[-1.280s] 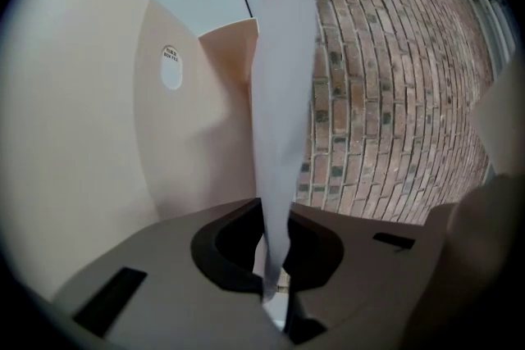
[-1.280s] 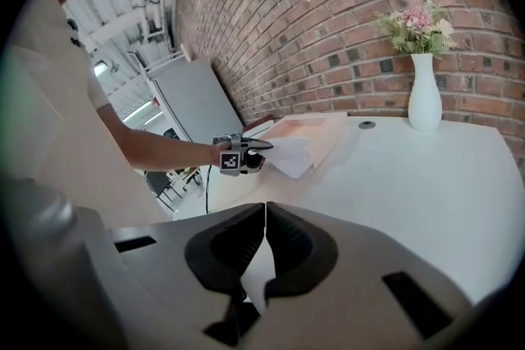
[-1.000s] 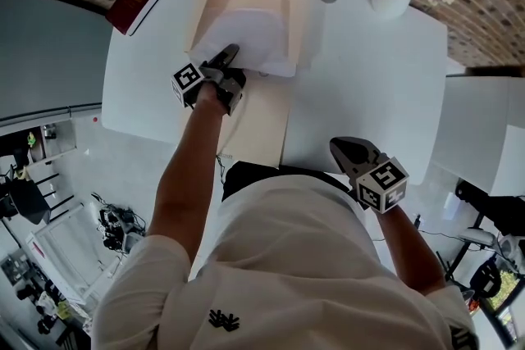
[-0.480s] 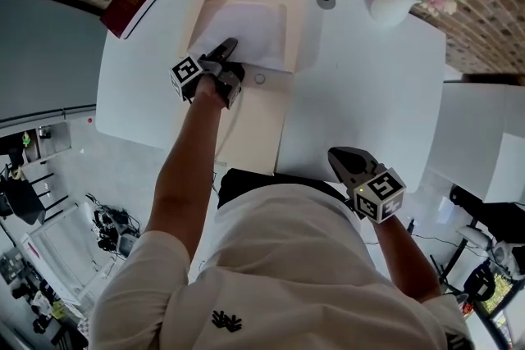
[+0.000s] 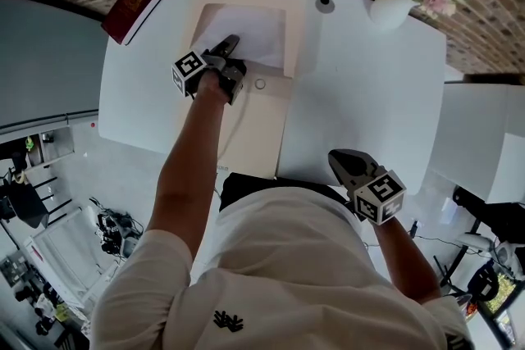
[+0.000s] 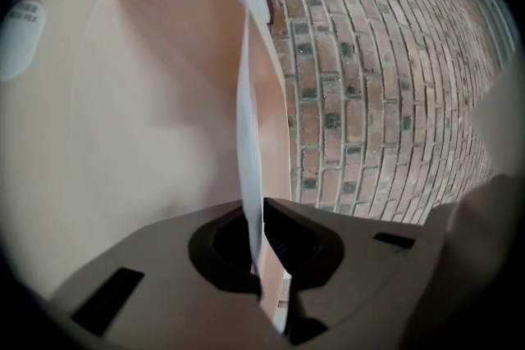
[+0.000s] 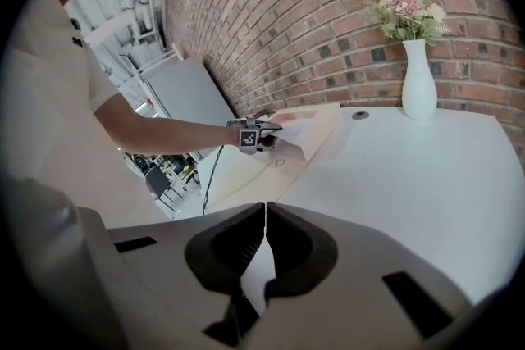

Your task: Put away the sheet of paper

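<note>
Head view: thin white paper sheet point(image 5: 246, 33).

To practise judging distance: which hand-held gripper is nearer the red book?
Left. The left hand-held gripper, shut on the sheet of paper, is a little right of the red book; the right hand-held gripper hangs at the table's near edge.

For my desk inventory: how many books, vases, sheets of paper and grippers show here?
red book: 1
vase: 1
sheet of paper: 1
grippers: 2 (left gripper shut on the sheet of paper, right gripper shut, empty)
Total: 5
</note>
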{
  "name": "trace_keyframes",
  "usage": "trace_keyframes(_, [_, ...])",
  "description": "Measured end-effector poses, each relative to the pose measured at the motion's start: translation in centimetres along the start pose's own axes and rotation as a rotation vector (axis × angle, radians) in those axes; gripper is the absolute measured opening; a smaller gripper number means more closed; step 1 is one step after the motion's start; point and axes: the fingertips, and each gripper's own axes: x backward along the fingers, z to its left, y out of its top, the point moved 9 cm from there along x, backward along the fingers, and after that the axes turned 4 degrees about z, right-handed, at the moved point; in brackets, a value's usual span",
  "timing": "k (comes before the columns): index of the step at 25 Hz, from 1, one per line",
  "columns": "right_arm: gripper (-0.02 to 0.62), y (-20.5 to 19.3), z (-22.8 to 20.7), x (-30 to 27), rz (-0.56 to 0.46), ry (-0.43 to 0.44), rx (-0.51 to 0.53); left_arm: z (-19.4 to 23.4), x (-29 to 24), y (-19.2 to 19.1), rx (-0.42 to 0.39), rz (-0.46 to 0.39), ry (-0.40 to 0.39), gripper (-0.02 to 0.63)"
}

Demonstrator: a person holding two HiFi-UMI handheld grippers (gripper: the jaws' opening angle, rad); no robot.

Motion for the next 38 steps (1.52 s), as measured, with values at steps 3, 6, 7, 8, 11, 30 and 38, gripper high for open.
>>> trace_keyframes(3, [0.031,0.0,0.0,0.0,0.001,0.002,-0.006,-0.2,-0.2,0.2,-0.014,-0.004,0.024,0.026])
trace_keyframes(6, [0.031,0.0,0.0,-0.2,-0.005,0.006,-0.003,-0.4,-0.4,0.4,-0.031,-0.012,0.066,0.040])
trace_keyframes(7, [0.031,0.1,0.1,-0.3,-0.010,0.009,0.000,-0.5,-0.4,0.4,-0.033,-0.013,0.075,0.076])
trace_keyframes(8, [0.031,0.1,0.1,-0.4,-0.015,0.013,0.002,-0.7,-0.4,0.3,-0.032,-0.014,0.082,0.112])
trace_keyframes(11, [0.031,0.4,0.3,-0.5,-0.022,0.021,-0.001,-1.2,-0.3,0.2,-0.039,-0.017,0.104,0.158])
trace_keyframes(30, [0.031,0.3,0.6,-0.7,-0.127,0.066,-0.016,-5.5,-0.5,-2.0,-0.201,0.032,0.465,0.264])
trace_keyframes(38, [0.031,-0.5,0.8,-0.4,-0.161,0.063,-0.035,-5.5,1.0,-3.2,-0.266,0.081,0.560,0.267])
